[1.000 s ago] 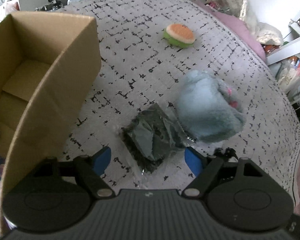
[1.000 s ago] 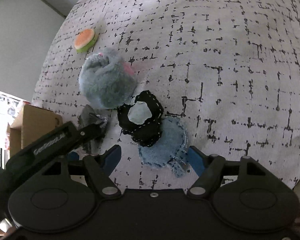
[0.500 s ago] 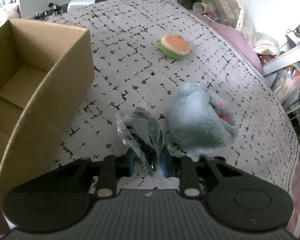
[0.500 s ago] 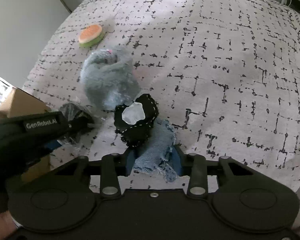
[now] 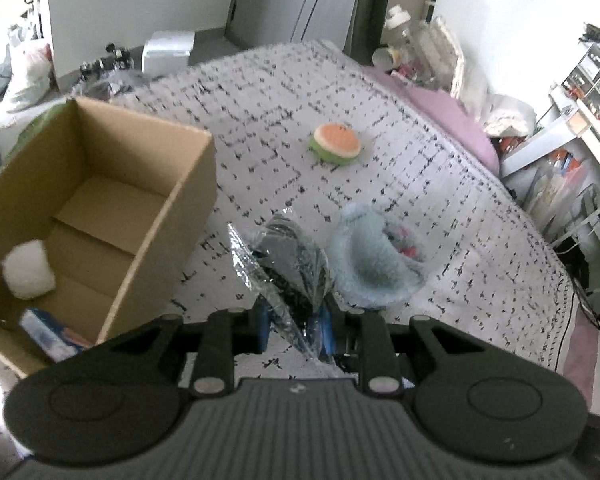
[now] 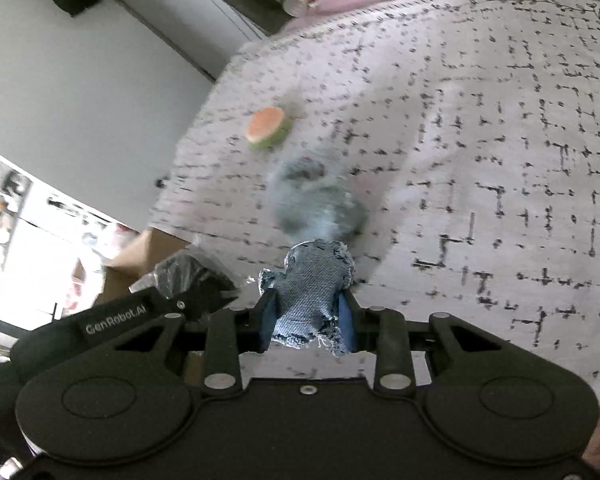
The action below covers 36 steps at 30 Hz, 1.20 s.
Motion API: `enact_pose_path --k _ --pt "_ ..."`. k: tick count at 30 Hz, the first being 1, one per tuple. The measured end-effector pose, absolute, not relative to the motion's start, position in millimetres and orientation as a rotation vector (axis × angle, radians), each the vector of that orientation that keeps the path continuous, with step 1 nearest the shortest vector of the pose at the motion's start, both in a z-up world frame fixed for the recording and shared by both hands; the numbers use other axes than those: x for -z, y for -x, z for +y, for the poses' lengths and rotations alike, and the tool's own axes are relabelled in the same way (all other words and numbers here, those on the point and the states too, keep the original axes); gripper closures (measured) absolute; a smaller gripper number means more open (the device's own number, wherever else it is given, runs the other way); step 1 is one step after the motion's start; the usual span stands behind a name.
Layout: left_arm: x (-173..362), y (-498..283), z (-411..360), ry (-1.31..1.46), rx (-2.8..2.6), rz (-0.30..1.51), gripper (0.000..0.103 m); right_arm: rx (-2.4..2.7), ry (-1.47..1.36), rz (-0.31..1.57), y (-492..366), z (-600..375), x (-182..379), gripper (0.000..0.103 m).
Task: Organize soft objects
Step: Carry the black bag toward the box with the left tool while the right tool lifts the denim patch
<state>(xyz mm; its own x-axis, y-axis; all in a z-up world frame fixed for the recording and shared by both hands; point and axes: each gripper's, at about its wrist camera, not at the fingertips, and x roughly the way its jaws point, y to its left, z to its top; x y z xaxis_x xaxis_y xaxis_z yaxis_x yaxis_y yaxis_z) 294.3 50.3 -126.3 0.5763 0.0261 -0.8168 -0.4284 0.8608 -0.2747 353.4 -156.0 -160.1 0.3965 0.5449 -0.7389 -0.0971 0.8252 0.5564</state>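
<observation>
My left gripper (image 5: 294, 330) is shut on a clear plastic bag of dark cloth (image 5: 290, 264) and holds it above the patterned bed cover (image 5: 260, 120). The open cardboard box (image 5: 172, 216) stands to its left. My right gripper (image 6: 308, 320) is shut on a blue denim piece (image 6: 314, 284), lifted off the bed. A fluffy grey-blue plush (image 5: 374, 266) lies on the bed just right of the bag; it also shows in the right wrist view (image 6: 318, 200). A round orange and green plush (image 5: 335, 145) lies farther back; it also shows in the right wrist view (image 6: 269, 127).
Inside the box are a white fluffy item (image 5: 29, 274) and a blue and white packet (image 5: 48, 332). A pink pillow (image 5: 448, 116) and clutter lie at the bed's far edge. Shelves (image 5: 580, 136) stand on the right. The left gripper's body (image 6: 112, 320) shows in the right wrist view.
Both grippers closed on their items and lifted: the left took the plastic bag, the right took the denim piece. The black patch seen on the denim earlier is now out of sight.
</observation>
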Motion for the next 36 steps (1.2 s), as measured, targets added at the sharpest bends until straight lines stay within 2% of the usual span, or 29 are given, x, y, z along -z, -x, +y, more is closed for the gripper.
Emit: enact_pose_path --k 15,36 --pt "67.9 -258.7 56.1 0.420 -0.309 0.829 0.079 -0.557 -0.518 1.006 -340.0 -158.0 127.8 0.071" --pt "45.7 -219.2 113.6 0.431 -0.384 0.781 0.079 -0.750 -0.439 0.924 -327.3 -105.4 112.3 0.071"
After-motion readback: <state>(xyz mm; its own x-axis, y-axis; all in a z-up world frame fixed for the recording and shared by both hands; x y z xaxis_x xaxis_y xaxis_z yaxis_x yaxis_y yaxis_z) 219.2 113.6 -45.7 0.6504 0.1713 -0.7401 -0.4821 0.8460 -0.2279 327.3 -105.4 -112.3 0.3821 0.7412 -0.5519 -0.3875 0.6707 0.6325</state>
